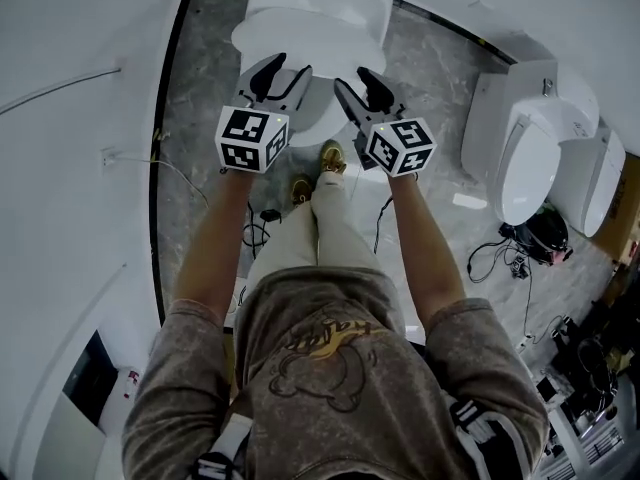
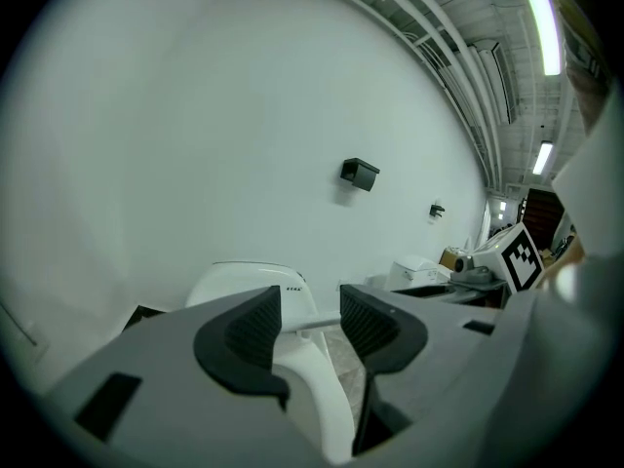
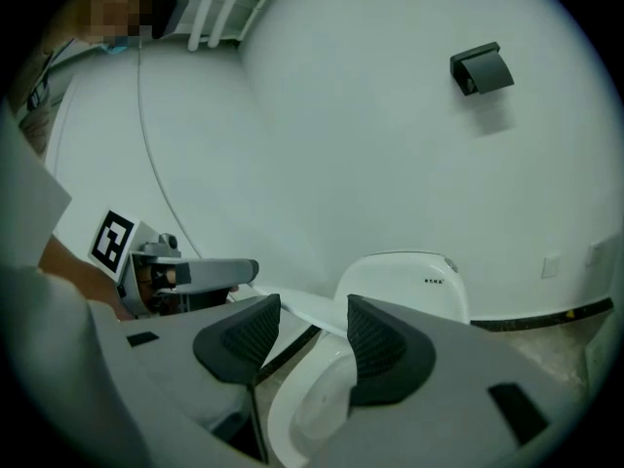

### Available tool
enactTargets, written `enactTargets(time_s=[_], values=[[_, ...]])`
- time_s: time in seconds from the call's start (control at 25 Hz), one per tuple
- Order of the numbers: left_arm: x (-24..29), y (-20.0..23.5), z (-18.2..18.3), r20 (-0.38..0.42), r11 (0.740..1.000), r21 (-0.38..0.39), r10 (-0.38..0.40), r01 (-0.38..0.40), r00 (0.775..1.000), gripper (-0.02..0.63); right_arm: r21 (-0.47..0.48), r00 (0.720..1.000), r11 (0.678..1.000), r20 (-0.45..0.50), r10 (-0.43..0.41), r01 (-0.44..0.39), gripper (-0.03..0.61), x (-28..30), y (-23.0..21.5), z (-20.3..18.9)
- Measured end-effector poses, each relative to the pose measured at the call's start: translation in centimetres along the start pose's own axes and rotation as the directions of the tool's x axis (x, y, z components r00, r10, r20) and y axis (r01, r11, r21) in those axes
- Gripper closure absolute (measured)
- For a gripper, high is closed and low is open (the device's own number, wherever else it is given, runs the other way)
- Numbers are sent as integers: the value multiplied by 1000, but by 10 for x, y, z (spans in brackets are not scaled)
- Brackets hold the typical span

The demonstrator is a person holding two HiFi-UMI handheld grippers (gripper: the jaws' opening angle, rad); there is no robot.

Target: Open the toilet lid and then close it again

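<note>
A white toilet stands against the wall ahead of me. Its lid is partly raised, and its thin front edge hangs over the open bowl. Both grippers reach side by side over the front of the toilet. My left gripper is open, and the lid edge shows as a thin strip in the gap between its pads, not pressed by them. My right gripper is also open, with the lid edge crossing just beyond its jaws. The left gripper shows in the right gripper view.
Two more white toilets stand on the floor at the right, with a black object and cables beside them. A black box is mounted on the wall above the toilet. My shoes stand on grey marble floor.
</note>
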State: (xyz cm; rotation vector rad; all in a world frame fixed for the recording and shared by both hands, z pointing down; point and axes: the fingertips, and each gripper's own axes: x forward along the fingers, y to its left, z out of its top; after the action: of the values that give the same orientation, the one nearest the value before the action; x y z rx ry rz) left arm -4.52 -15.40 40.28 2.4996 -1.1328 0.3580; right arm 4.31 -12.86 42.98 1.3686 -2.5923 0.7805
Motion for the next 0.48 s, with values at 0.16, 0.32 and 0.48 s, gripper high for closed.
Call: enactTargets(time_s=[0.16, 0.32, 0.48], values=[[-17, -3, -36, -30, 1000, 6, 21, -20, 999, 428, 57, 999, 998, 9, 33, -34, 363, -9, 12, -30], [-33, -7, -86, -73, 999, 5, 47, -46, 996, 433, 90, 999, 996, -43, 17, -13, 365, -11, 18, -74], [-45, -9, -141, -118, 996, -40, 71, -76, 990, 431, 67, 993, 998, -120, -4, 12, 367, -13, 26, -125]])
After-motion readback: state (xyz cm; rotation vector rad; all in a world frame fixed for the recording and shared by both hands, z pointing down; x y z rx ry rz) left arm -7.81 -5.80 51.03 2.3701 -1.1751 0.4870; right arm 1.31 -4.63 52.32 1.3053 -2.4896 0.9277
